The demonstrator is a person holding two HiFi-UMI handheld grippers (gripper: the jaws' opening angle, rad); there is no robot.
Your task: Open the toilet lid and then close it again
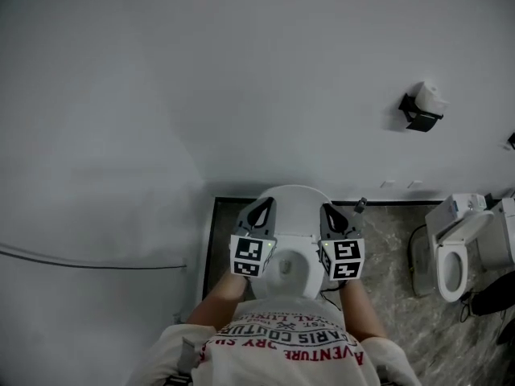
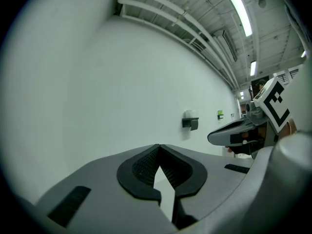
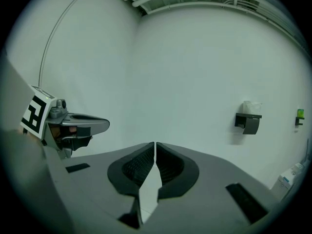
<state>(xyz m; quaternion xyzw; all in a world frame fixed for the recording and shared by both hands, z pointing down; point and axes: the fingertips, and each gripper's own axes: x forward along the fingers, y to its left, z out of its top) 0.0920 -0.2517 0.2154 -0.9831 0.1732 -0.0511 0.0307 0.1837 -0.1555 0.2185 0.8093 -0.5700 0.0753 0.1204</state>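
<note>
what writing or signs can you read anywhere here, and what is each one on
"ARIS COUTUR": upside down on the person's shirt, in the head view; both ends run out of sight.
"AVENTU": upside down on the line nearest the camera on the same shirt; the rest is unclear.
The shirt's other lines are too small to read.
Green sign on the wall: too small to read.
</note>
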